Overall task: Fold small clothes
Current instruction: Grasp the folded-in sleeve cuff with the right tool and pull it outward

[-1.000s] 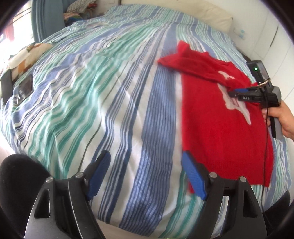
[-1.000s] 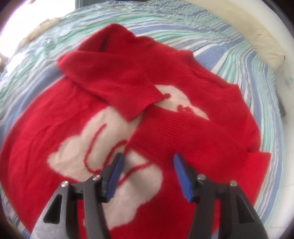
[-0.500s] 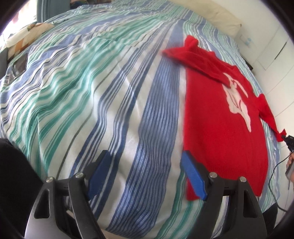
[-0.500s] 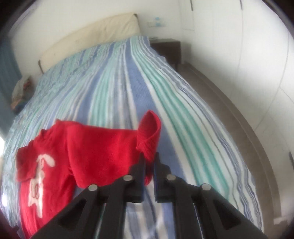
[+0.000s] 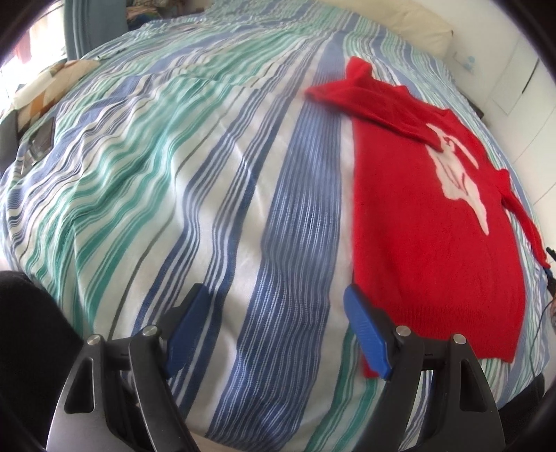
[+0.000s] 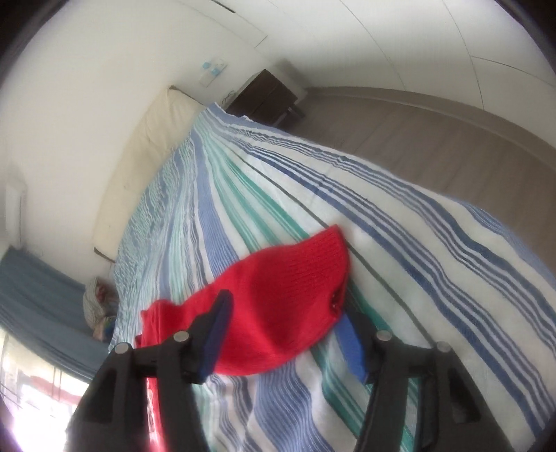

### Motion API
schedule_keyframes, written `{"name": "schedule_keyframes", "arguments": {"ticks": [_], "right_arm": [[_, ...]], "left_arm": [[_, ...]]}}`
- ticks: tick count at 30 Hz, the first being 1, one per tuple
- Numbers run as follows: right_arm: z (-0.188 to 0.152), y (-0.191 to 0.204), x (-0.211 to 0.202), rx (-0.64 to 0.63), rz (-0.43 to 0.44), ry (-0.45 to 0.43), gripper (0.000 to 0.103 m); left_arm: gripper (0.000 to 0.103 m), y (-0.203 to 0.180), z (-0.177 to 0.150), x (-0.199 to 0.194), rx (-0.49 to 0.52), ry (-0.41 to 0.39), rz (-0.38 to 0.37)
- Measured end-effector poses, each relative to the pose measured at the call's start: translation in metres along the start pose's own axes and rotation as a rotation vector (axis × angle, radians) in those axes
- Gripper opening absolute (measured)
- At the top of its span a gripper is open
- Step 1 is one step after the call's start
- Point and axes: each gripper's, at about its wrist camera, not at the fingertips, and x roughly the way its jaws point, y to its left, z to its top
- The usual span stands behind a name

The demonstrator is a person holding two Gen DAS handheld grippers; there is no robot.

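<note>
You are standing at the foot of a bed covered in a blue, green and white striped sheet [image 5: 215, 194], holding a gripper in each hand. A small red sweater [image 5: 434, 222] with a white motif on its chest lies flat on the sheet, its long axis running away from you, hem nearest you and neck towards the cream headboard [image 5: 417, 27]. Your left gripper [image 5: 278, 333] hovers low over bare sheet with its jaws spread wide and nothing between them; the sweater lies to its right, the hem corner just beside the right-hand finger. One sleeve is folded across the upper chest; the other sleeve [image 6: 288, 302] stretches off the sweater's right side towards your right gripper [image 6: 285, 333]. In the right wrist view that gripper's jaws stand apart, with the ribbed cuff lying between them. Whether either pad touches the knit cannot be told, but nothing is pinched. Judging from this, the right hand is far nearer the loose sleeve, so folding it inward across the body looks like its job. No baskets or containers are visible; a dark bedside table [image 6: 267, 97] stands beside the headboard.
</note>
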Motion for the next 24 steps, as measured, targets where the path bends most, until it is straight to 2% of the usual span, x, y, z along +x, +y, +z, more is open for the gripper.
{"name": "schedule_keyframes", "arguments": {"ticks": [1,2,3,7,9,12,14,16,17,18,19,20,21,24], "right_arm": [[0.003,-0.003,0.004,0.013,-0.018,0.025,0.029],[0.006,-0.003,0.008,0.011,-0.055,0.042,0.008],[0.007,-0.002,0.010,-0.013,-0.124,0.054,0.004],[0.014,-0.002,-0.002,-0.146,-0.343,-0.001,0.003],[0.015,-0.014,0.001,-0.124,-0.368,0.018,0.003],[0.010,-0.004,0.005,-0.216,-0.426,0.019,0.003],[0.011,-0.008,0.003,-0.219,-0.430,0.019,0.003],[0.011,-0.007,0.002,-0.235,-0.434,0.013,0.006],[0.011,-0.006,-0.001,-0.241,-0.424,0.014,0.011],[0.010,-0.005,-0.006,-0.241,-0.419,0.013,0.026],[0.009,-0.002,-0.012,-0.240,-0.423,0.006,0.049],[0.008,0.002,-0.021,-0.242,-0.426,-0.010,0.058],[0.004,0.005,-0.034,-0.256,-0.443,-0.041,0.064],[-0.015,0.023,-0.075,-0.354,-0.514,-0.121,0.064]], "left_arm": [[0.082,-0.001,0.000,0.001,0.009,0.001,0.006],[0.082,-0.002,-0.001,0.001,0.016,0.001,0.012],[0.082,-0.003,-0.001,0.001,0.021,0.001,0.015],[0.082,-0.002,-0.001,0.002,0.026,0.003,0.022],[0.082,-0.004,-0.001,0.004,0.035,0.008,0.030],[0.082,-0.006,-0.001,0.004,0.049,0.009,0.039],[0.081,-0.006,0.002,0.000,0.057,0.017,0.042],[0.081,-0.009,0.011,-0.013,0.073,-0.003,0.032],[0.081,-0.013,0.018,-0.022,0.091,-0.033,0.029],[0.081,-0.018,0.028,-0.033,0.115,-0.069,0.030],[0.081,-0.025,0.040,-0.043,0.142,-0.111,0.025],[0.081,-0.033,0.053,-0.053,0.169,-0.159,0.015],[0.083,-0.042,0.067,-0.062,0.199,-0.207,0.005],[0.086,-0.075,0.110,-0.070,0.295,-0.314,-0.035]]}}
